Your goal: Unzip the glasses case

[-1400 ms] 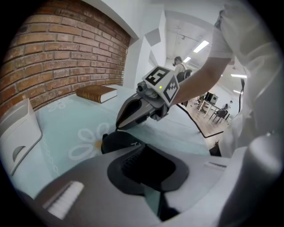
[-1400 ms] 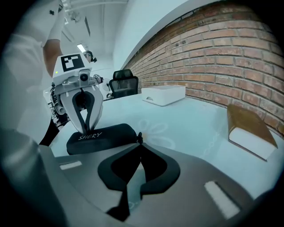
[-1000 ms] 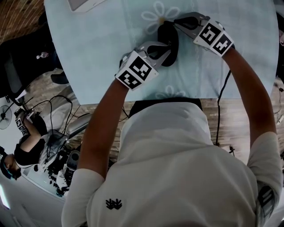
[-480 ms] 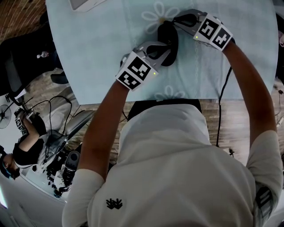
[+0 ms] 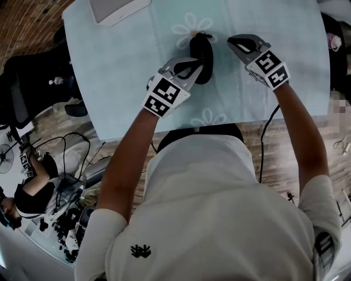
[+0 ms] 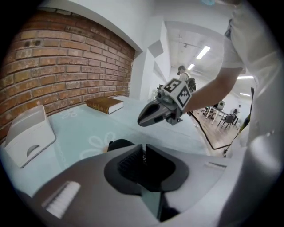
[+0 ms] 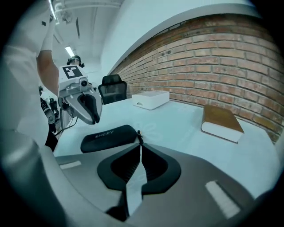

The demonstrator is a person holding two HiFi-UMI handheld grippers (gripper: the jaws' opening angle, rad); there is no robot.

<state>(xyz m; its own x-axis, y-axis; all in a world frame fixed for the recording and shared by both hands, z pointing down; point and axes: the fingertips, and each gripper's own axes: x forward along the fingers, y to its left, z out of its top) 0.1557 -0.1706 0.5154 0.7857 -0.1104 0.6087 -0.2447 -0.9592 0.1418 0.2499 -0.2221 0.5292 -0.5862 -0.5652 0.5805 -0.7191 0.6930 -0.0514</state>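
Note:
A black zipped glasses case [image 5: 202,55] lies on the pale blue tablecloth [image 5: 120,71], over a flower print. White lettering shows on the case [image 7: 108,138] in the right gripper view, and its zipper pull [image 7: 139,135] sticks up at the end nearer that gripper. My left gripper [image 5: 193,67] is at the case's near end with its jaws together; from the right gripper view it [image 7: 94,119] seems to hang just above that end. My right gripper [image 5: 237,41] is shut and stands apart, to the right of the case. Only a dark corner of the case [image 6: 119,144] peeks past my left jaws.
A white box [image 5: 117,9] stands at the table's far left corner. A brown book [image 7: 222,121] lies near the brick wall. The table's near edge [image 5: 181,122] runs just in front of the person's body. A black office chair [image 7: 113,91] is beyond the table.
My right gripper has drawn away from the case's far end to the right. The left gripper stays at the near end. The head camera has shifted a little.

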